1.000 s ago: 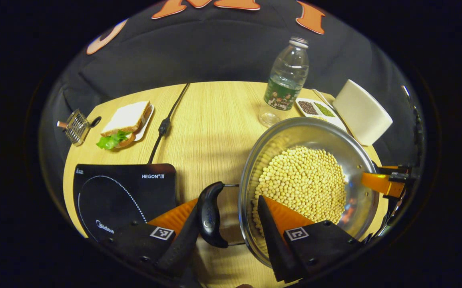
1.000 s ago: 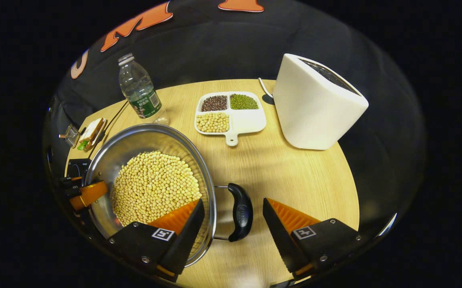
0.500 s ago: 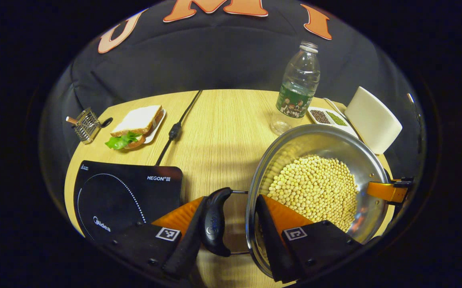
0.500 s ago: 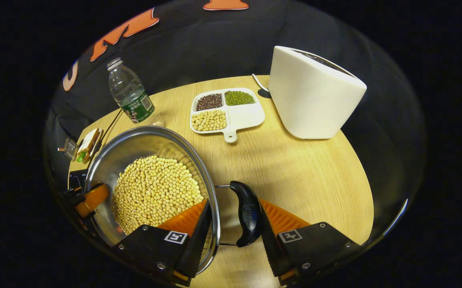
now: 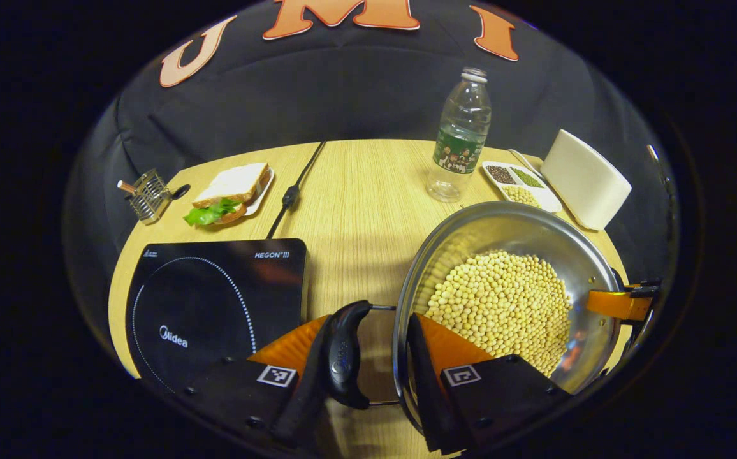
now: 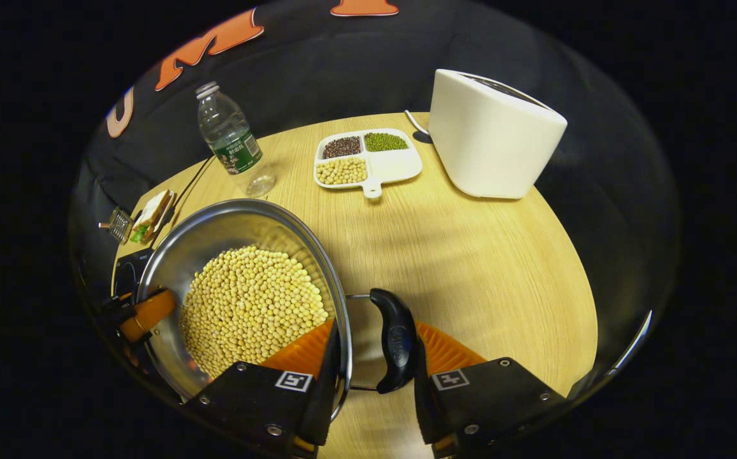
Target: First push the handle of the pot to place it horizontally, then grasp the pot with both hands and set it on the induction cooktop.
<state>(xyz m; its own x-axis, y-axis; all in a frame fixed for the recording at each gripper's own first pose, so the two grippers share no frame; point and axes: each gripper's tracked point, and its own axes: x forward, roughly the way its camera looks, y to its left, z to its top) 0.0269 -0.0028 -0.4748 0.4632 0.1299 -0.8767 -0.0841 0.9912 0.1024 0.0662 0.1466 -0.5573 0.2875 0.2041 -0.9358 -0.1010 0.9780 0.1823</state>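
Two grippers clamp the pot (image 5: 509,299) by its side handles, the left gripper (image 5: 375,363) and right gripper (image 6: 372,347) each closed across handle and rim, with the cooktop (image 5: 209,299) lying just beyond the left one, across bare table (image 5: 356,210).

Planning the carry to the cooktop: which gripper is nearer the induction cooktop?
Left. The left gripper holds the pot handle on the side next to the induction cooktop; the right gripper holds the far handle.
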